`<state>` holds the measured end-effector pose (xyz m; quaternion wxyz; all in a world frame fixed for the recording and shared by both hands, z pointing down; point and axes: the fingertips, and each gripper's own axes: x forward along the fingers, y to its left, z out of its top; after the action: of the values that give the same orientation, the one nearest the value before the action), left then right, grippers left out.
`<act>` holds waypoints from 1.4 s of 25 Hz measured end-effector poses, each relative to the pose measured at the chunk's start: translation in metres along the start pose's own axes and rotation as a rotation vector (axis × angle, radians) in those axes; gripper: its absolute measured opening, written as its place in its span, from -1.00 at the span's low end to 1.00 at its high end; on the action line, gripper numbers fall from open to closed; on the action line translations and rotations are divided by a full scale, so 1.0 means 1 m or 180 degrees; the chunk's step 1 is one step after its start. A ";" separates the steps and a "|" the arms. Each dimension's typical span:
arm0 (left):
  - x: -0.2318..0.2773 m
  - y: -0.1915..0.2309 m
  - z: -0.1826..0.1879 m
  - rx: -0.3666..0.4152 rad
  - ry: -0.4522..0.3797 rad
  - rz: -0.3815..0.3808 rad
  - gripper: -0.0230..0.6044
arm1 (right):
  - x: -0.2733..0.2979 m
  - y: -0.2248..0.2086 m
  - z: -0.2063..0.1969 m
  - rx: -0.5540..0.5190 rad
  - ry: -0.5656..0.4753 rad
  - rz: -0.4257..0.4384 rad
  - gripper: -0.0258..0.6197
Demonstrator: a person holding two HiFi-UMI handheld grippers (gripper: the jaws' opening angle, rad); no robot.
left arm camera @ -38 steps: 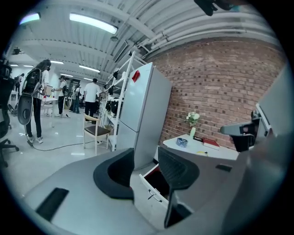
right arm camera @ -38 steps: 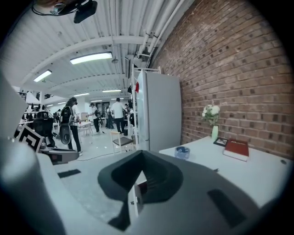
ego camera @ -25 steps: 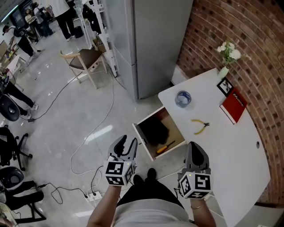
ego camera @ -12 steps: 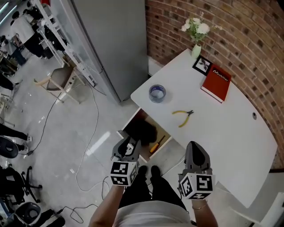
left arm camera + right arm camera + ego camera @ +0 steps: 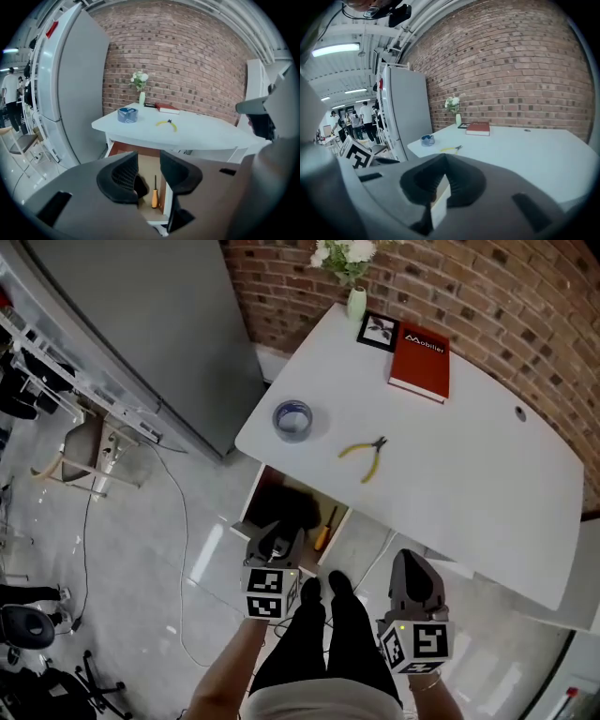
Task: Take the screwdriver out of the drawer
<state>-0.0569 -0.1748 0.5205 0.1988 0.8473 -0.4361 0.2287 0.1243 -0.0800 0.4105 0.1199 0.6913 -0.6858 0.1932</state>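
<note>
We are on the approach — the left gripper (image 5: 278, 542), jaws wide but closing on nothing, lines up on the screwdriver (image 5: 323, 529) in the open drawer (image 5: 246, 519) under the surface (image 5: 450, 456). The right gripper (image 5: 411, 561) is closed, empty. Next — reach down to the handle.

1. We see a white table (image 5: 469, 456) against a red-brown brick wall (image 5: 506, 287).
2. We note a red book (image 5: 419, 360), yellow pliers (image 5: 361, 454), blue tape (image 5: 292, 419).
3. We see an orange-handled screwdriver (image 5: 323, 531), a brown-lined drawer (image 5: 124, 149).

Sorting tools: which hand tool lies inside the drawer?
The orange-handled screwdriver, in the open drawer; the yellow-handled pliers lie on the white table.
</note>
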 end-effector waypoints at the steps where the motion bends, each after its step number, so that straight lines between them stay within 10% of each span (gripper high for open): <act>1: 0.006 -0.002 -0.008 0.0026 0.0056 -0.0047 -0.48 | -0.002 0.000 -0.006 0.0014 0.0021 -0.0036 -0.91; 35: 0.206 -0.033 -0.191 0.0545 0.1323 -0.0382 -0.56 | -0.001 -0.053 -0.156 0.0809 0.0333 -0.0697 -0.91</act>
<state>0.0354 -0.1877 0.7872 0.2249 0.8202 -0.3137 0.4223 0.1606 -0.0104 0.5553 0.0875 0.7605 -0.5692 0.2999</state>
